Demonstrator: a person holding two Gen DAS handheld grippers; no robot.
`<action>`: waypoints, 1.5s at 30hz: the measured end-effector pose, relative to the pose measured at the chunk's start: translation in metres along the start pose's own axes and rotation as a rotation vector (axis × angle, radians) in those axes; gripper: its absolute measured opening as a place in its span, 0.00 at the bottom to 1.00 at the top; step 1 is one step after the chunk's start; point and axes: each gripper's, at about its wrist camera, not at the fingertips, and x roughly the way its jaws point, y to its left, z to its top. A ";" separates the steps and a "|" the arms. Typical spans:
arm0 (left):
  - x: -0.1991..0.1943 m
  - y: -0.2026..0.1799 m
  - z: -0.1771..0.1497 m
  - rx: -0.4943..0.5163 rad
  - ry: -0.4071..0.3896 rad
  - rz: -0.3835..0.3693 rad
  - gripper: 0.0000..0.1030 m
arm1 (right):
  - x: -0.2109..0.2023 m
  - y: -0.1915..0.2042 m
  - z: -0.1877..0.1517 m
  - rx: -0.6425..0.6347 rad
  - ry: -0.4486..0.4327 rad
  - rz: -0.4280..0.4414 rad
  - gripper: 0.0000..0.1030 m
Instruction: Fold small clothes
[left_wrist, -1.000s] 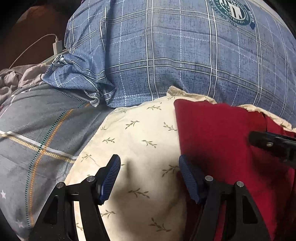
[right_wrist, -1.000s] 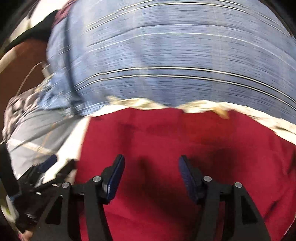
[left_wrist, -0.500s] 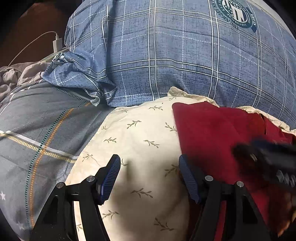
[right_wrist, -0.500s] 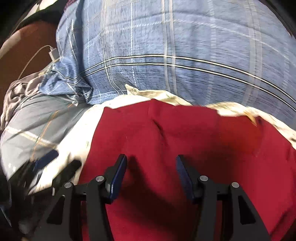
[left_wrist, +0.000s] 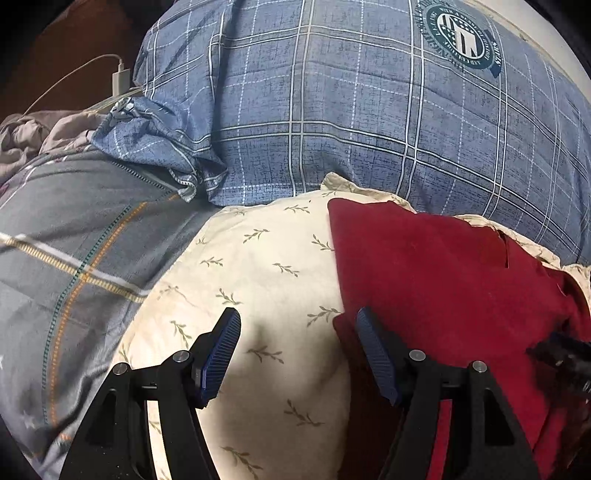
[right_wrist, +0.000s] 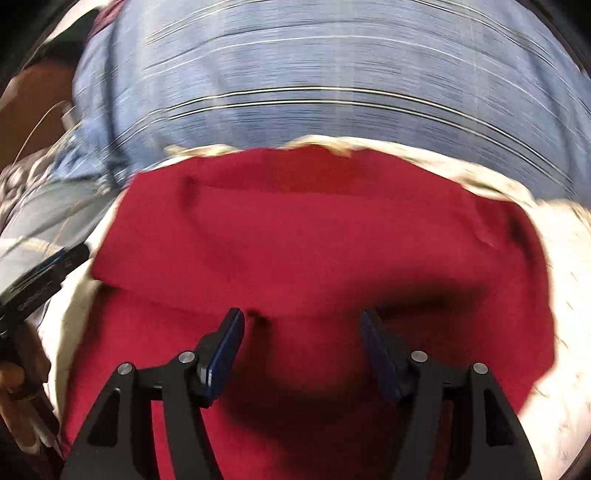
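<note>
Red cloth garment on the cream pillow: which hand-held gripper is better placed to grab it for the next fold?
Right, probably. The right hand-held gripper is open directly over the red cloth garment, which fills its view. The left hand-held gripper, also open, hovers mostly over the cream leaf-print pillow, only at the garment's left edge.

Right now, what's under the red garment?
The red garment lies on a cream leaf-print pillow, which shows along its left and far edges. Whatever sits beneath the garment's middle is covered.

Both the left gripper (left_wrist: 297, 345) and right gripper (right_wrist: 301, 345) have black triangular arms, silver screws and ribbed blue pads (left_wrist: 221, 349).
</note>
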 end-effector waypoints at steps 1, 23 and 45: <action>-0.001 -0.003 0.000 -0.005 0.002 -0.016 0.63 | -0.004 -0.011 0.002 0.041 -0.015 0.008 0.65; -0.009 -0.035 -0.013 0.138 0.019 -0.053 0.64 | -0.083 -0.033 -0.039 0.071 0.011 0.048 0.72; -0.057 -0.040 -0.046 0.212 0.016 -0.084 0.64 | -0.103 -0.019 -0.129 0.138 0.074 0.181 0.71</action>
